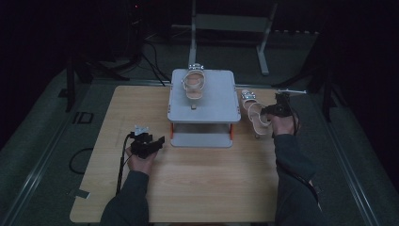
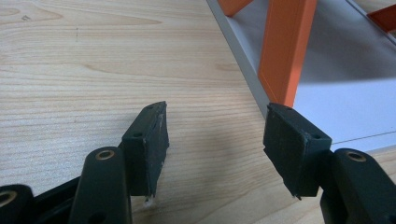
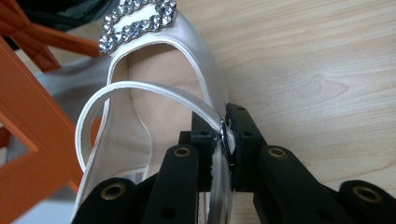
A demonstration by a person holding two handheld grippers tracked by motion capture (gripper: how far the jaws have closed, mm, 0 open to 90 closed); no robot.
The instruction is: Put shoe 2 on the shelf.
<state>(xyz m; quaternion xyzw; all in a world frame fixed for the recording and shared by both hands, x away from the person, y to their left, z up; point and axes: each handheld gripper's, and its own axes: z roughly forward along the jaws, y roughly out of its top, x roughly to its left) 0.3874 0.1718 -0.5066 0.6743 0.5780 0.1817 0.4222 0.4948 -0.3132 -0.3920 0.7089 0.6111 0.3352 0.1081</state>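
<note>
Held thing: a cream satin high-heeled sandal with a rhinestone buckle [image 3: 140, 21] is gripped at the right of the pale wooden table [image 1: 197, 188], just beside the grey two-tier rack with orange legs [image 1: 203, 101].
Second shoe: a matching cream sandal [image 1: 194, 84] is seen lying on the rack's top shelf.
Right gripper [image 3: 223, 140]: its jaws are clamped nearly together on the sandal's thin ankle strap [image 3: 154, 89], at the small metal strap buckle.
Left gripper [image 2: 215, 142]: its jaws are held wide with nothing between them, low over the table at the rack's front left corner, beside an orange leg [image 2: 285, 51].
Weight: the sandal is judged light, easily carried by one gripper.
Stiffness: the sole and heel are judged rigid; the strap is soft and is expected to let the shoe swing and tilt beneath the grip.
Surface: the satin is judged smooth and prone to slipping or marking; the rhinestones could be knocked loose.
Better hold: the heel cup or the sole edge would be expected to give steadier control.
</note>
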